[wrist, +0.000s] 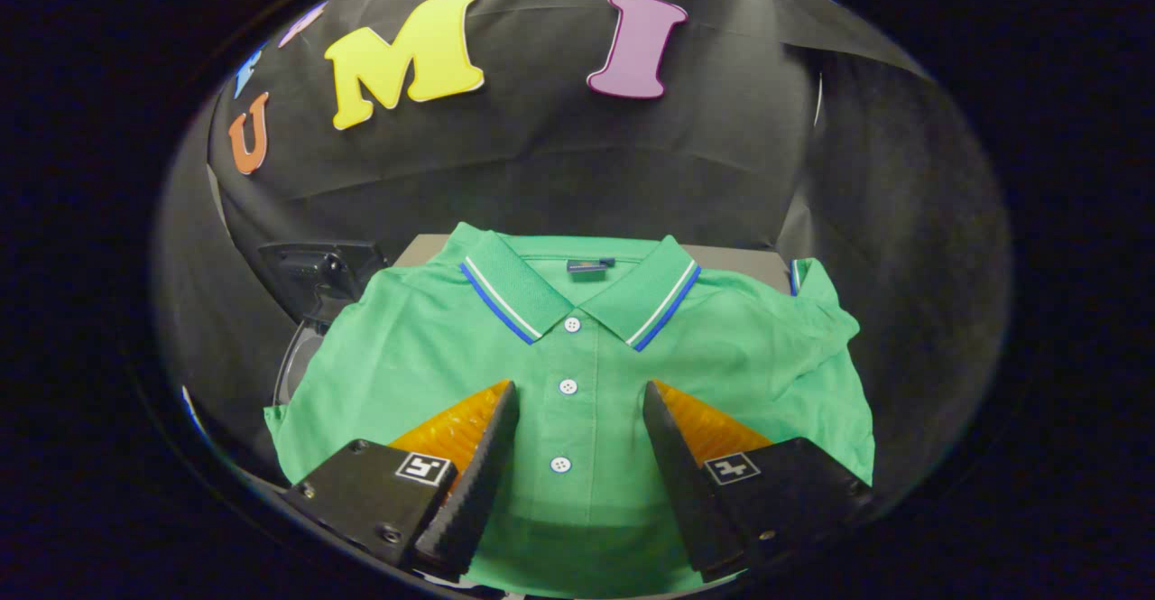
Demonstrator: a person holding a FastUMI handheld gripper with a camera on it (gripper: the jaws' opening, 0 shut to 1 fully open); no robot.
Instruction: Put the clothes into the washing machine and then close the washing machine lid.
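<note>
A green polo shirt [586, 347] lies folded flat on a grey surface, its collar with blue and white stripes farthest from me and its white-buttoned placket running between my fingers. My gripper [577, 392] hovers over the shirt's chest, open, with the placket in the gap between the fingertips. I cannot tell whether the fingers touch the cloth. Left of the shirt, partly under its edge, sits the dark washing machine [316, 289] with a curved rim showing; its lid stands up behind the rim.
The grey tabletop [731, 259] shows in a strip beyond the collar. The booth's black cloth wall rises close behind and to both sides.
</note>
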